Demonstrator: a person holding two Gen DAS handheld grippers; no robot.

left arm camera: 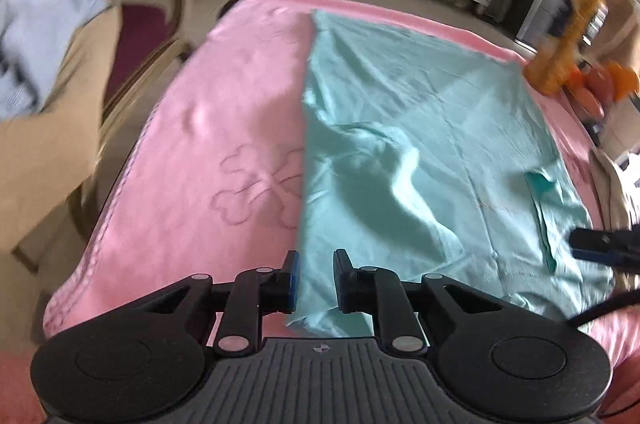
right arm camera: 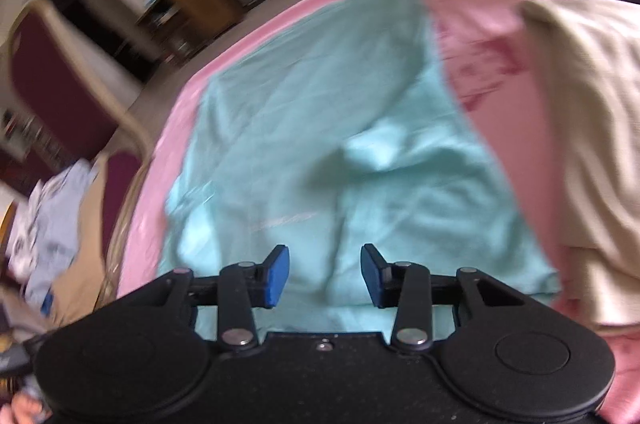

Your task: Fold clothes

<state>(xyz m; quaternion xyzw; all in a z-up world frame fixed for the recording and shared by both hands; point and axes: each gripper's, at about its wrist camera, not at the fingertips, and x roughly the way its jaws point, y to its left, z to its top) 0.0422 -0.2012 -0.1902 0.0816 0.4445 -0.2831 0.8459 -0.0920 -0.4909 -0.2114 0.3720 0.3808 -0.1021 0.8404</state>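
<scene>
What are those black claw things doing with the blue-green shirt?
A person is folding clothes with a hand-held gripper in each hand. A light teal garment lies spread, still wrinkled, on a pink blanket. The left hand-held gripper sits at the garment's near left edge, jaws a little apart with cloth between them. The right hand-held gripper hovers open over the near end, holding nothing.

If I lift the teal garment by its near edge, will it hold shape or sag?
Probably sag: the teal garment lies in soft wrinkles and a raised fold, so it looks thin and floppy. It seems light. On the pink blanket it may drag and bunch rather than slide flat.
</scene>
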